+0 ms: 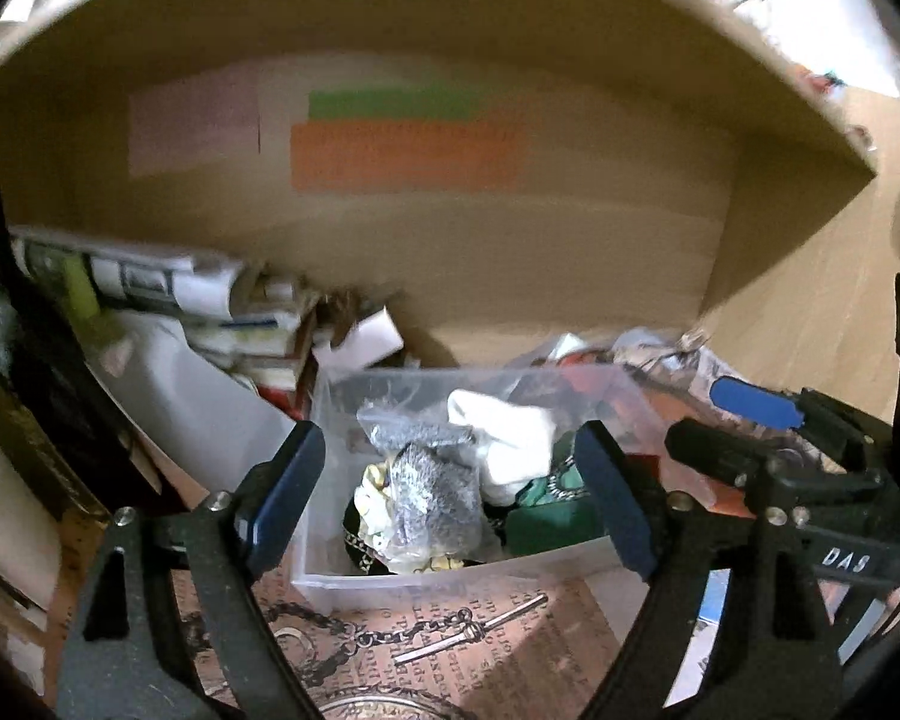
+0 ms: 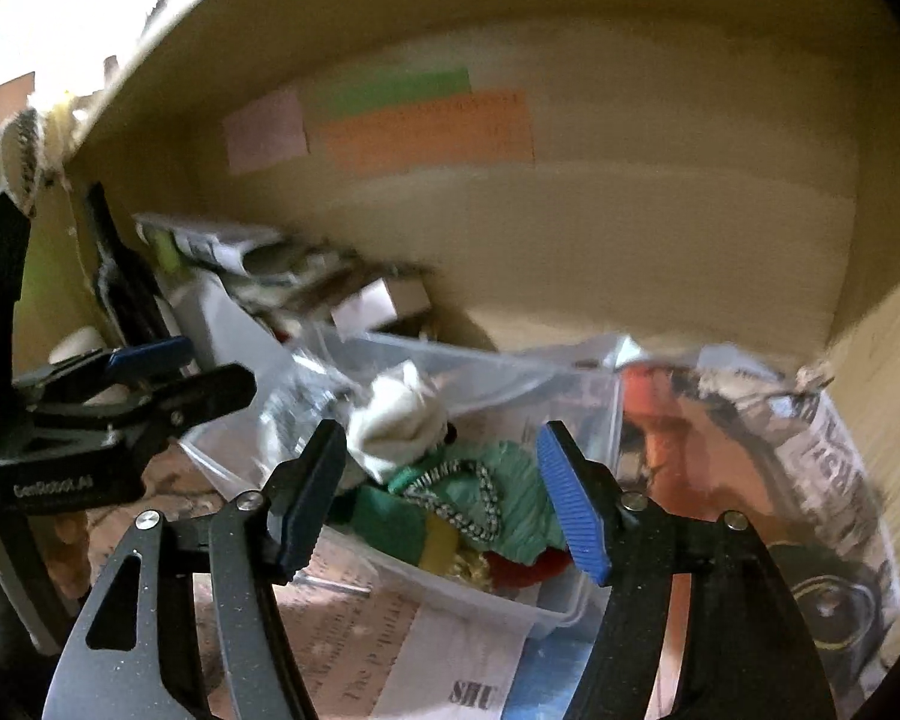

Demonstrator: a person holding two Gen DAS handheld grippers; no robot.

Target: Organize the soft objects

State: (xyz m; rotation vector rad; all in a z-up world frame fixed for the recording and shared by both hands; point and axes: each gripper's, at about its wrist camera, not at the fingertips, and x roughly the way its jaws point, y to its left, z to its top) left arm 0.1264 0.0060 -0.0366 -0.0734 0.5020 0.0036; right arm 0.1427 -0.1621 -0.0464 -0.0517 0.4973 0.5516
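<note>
Nearest the lens, left view: left gripper [image 1: 450, 492], jaws spread wide, nothing between the pads, hovering just above the near rim of the clear plastic bin [image 1: 390, 579]. Same story right view: right gripper [image 2: 444, 498] wide open, empty, poised over the bin's [image 2: 561, 612] near corner.

Outward, inside the bin: white cloth [image 1: 504, 438] bunched toward the back, grey knit in a clear bag [image 1: 432, 495] in the middle, green fabric [image 1: 549, 519] at right. Right view adds mint-green fabric [image 2: 510, 501] with a black-and-white cord [image 2: 474, 504] across it, plus yellow and red scraps below. All loose and piled, not folded.

Below the bin: printed paper [image 1: 510, 636] with a metal chain [image 1: 414, 633] lying on it. Further out: stack of papers and boxes [image 1: 210, 306] left of the bin, crumpled newspaper [image 2: 822, 480] to its right, cardboard back wall with coloured sticky notes [image 1: 402, 141].

Progress, as a judgement: most soft items already in the bin; collection looks largely done. Left to do: probably tidying or compressing the pile, maybe sweeping in strays. No soft item clearly visible outside the bin, though clutter and blur hide plenty. Can't tell whether either gripper is arriving or leaving.
</note>
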